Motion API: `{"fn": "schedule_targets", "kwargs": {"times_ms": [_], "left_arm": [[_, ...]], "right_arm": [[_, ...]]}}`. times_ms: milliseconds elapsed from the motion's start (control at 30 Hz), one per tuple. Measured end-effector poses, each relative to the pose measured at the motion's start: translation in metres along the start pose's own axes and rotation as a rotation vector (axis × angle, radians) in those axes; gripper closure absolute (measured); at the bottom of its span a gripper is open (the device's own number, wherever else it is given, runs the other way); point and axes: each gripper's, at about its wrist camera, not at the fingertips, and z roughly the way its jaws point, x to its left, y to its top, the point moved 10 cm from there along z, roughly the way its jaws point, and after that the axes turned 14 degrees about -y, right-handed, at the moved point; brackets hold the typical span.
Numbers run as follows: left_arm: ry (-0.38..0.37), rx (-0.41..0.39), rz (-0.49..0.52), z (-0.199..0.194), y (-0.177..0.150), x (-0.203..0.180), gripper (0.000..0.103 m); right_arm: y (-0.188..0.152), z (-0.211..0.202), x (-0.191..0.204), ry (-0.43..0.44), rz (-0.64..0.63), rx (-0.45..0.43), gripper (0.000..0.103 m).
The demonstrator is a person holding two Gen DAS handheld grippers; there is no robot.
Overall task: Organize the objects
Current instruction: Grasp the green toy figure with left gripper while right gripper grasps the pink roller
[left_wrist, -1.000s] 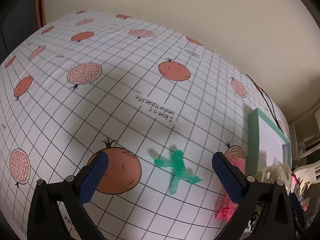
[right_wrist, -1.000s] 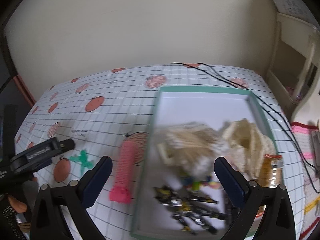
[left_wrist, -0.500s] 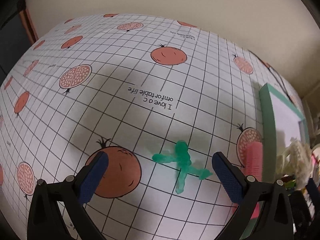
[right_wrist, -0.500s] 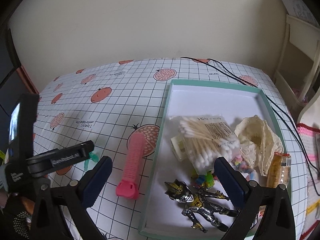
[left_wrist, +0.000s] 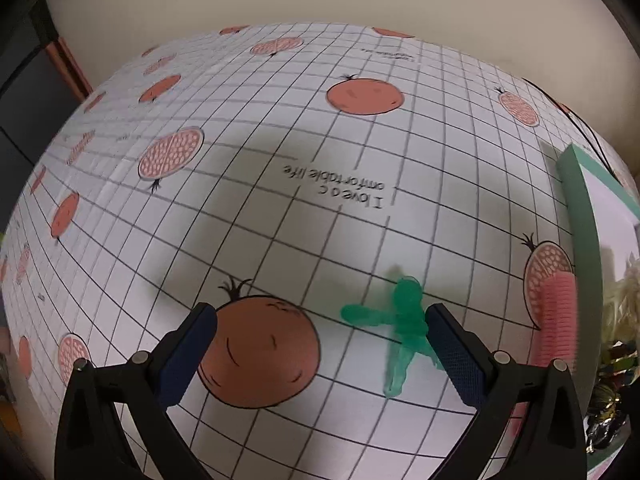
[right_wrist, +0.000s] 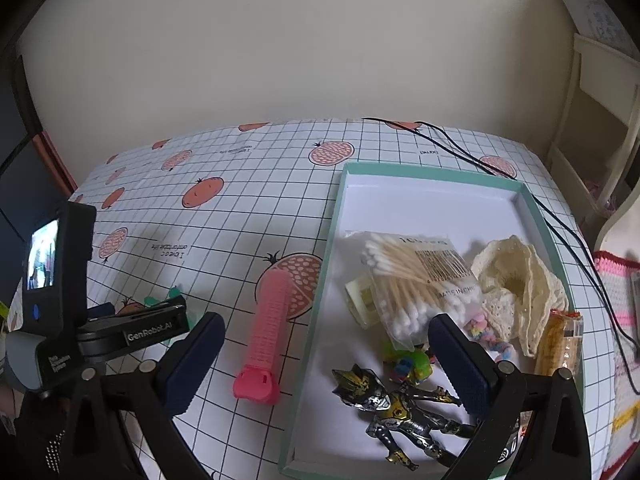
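Observation:
A small translucent green toy figure [left_wrist: 400, 328] lies flat on the pomegranate-print tablecloth [left_wrist: 280, 208]. My left gripper [left_wrist: 322, 356] hangs open just above the cloth, and the figure sits between its fingers, close against the right pad [left_wrist: 454, 356]. In the right wrist view the figure [right_wrist: 158, 301] is mostly hidden behind the left gripper's finger. A pink ribbed comb-like piece [right_wrist: 272, 332] lies on the cloth beside the teal-rimmed tray [right_wrist: 334, 240]. My right gripper [right_wrist: 324, 364] is open and empty, hovering over the tray's near left edge.
The tray holds a bag of cotton swabs [right_wrist: 416, 280], a cream lace cloth [right_wrist: 520, 280], a silver-gold action figure [right_wrist: 400, 408], a snack packet [right_wrist: 560, 344] and small colourful bits [right_wrist: 408, 360]. A black cable [right_wrist: 440, 136] runs behind it. A white shelf [right_wrist: 600, 100] stands at the right.
The left gripper has dropped closer to the cloth and shifted, so the green figure now sits by its right pad. The right gripper has drawn back slightly from the tray.

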Motion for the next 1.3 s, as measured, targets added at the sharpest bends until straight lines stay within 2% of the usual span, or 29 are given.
{"fn": "schedule_targets", "kwargs": {"times_ms": [200,300,367,533,600,767,967,1067,1133,1300], "left_arm": [[-0.004,-0.003,-0.077,-0.003,-0.001,0.018,0.0],[-0.006,-0.003,-0.08,-0.005,-0.002,0.02,0.001],[-0.015,-0.005,-0.081,-0.006,-0.002,0.02,0.007],[-0.03,-0.005,-0.076,-0.005,0.0,0.016,0.011],[-0.046,-0.005,-0.073,-0.005,0.0,0.013,0.018],[-0.061,-0.007,-0.047,-0.006,0.001,0.003,0.032],[-0.077,-0.01,-0.024,-0.008,0.002,-0.005,0.047],[-0.083,-0.011,-0.014,-0.006,0.005,-0.004,0.051],[-0.087,-0.012,-0.009,-0.007,0.004,-0.005,0.054],[-0.091,-0.012,0.002,-0.007,0.005,-0.008,0.059]], "right_arm": [[-0.003,0.002,0.012,0.013,-0.026,0.009,0.004],[-0.005,0.005,0.019,0.021,-0.045,0.02,0.015],[-0.007,0.007,0.025,0.037,-0.053,0.031,0.022],[-0.01,0.01,0.039,0.068,-0.072,0.049,0.037],[-0.012,0.013,0.045,0.082,-0.081,0.064,0.047],[-0.017,0.019,0.055,0.088,-0.108,0.094,0.057],[-0.025,0.026,0.061,0.078,-0.131,0.128,0.063],[-0.029,0.031,0.062,0.073,-0.136,0.149,0.065],[-0.031,0.033,0.062,0.069,-0.14,0.157,0.071],[-0.036,0.037,0.065,0.066,-0.148,0.181,0.073]]}}
